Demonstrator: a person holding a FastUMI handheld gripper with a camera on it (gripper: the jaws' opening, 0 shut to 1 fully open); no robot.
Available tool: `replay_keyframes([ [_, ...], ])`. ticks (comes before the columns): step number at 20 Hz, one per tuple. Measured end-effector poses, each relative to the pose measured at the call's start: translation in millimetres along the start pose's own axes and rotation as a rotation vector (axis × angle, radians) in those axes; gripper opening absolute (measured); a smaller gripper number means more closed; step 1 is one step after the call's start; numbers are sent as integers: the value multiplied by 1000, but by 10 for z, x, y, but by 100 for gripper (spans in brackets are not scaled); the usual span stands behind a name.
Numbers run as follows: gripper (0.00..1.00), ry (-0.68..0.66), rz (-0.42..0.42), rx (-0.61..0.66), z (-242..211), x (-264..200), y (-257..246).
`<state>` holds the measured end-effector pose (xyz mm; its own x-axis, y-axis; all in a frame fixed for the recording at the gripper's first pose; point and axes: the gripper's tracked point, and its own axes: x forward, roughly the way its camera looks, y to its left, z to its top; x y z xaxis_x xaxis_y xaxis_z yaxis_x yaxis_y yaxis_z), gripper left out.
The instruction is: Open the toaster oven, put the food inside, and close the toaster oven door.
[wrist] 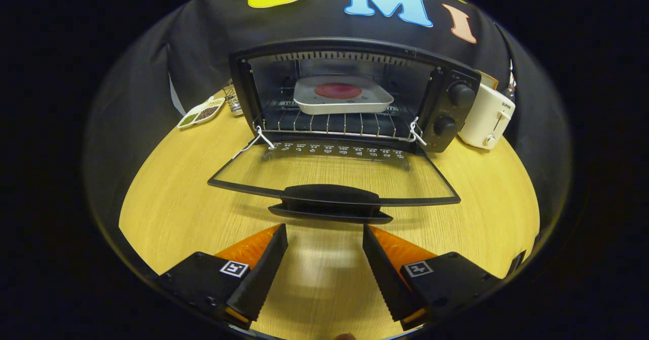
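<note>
A black toaster oven point(446, 107) stands on the wooden table, beyond the fingers. Its glass door point(334, 170) lies folded down flat toward me, with the black handle point(329, 200) at its near edge. On the wire rack point(334, 124) inside rests a white square tray point(342, 99) holding a round reddish piece of food point(338, 90). My gripper point(324, 231) is open and holds nothing. Its fingertips sit just short of the door handle, one to each side of the handle's middle, not touching it.
A white toaster point(487, 117) stands right of the oven. Left of the oven lie a white divided dish of seeds point(201, 113) and a small wire holder point(232, 99). Bare wooden tabletop point(167, 203) spreads on both sides of the door.
</note>
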<state>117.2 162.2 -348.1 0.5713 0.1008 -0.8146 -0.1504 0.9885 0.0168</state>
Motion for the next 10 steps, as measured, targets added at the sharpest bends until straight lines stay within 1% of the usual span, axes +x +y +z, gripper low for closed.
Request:
replay_keyframes([
  [6,95,-64,2,15,295,-213,-7],
  [10,95,-131,-9,-7,565,-309,-6],
])
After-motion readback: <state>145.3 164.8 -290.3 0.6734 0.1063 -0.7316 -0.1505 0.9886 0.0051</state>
